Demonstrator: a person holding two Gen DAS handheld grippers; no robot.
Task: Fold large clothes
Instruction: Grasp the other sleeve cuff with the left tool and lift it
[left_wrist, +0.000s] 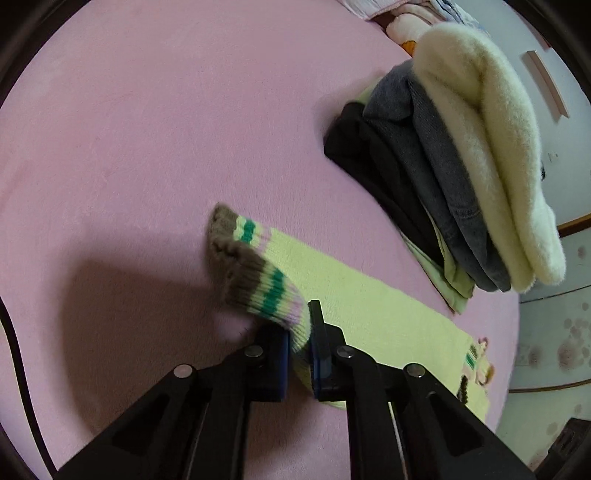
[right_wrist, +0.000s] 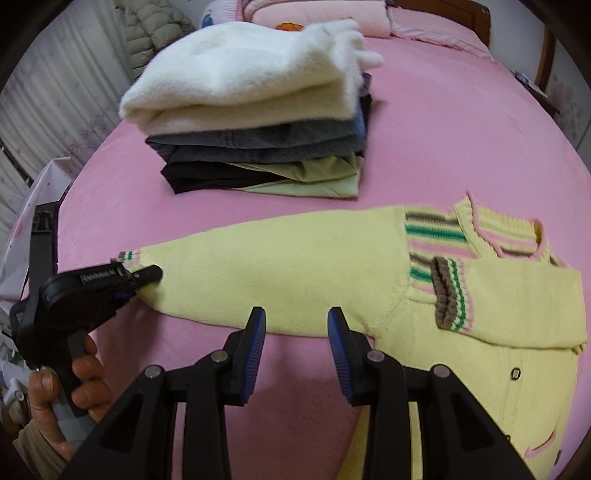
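left wrist cam, left gripper (left_wrist: 299, 350) clamped on sweater sleeve (left_wrist: 266, 295), right gripper (right_wrist: 296, 332) apart, empty

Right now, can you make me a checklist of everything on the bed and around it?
Surface: pink bed sheet, smooth, bare around the clothes.
Job's things: yellow knit sweater lying flat, one sleeve folded across its chest, the other stretched out toward the left gripper.
Clutter: stack of folded clothes, fluffy white one on top, grey, black and green below.
Grippers: left gripper shut on the striped sleeve cuff; right gripper open, nothing between its fingers, poised over the sleeve's near edge.
Cables: nothing seen.
Surroundings: pink pillow, curtains, a padded jacket behind the stack.
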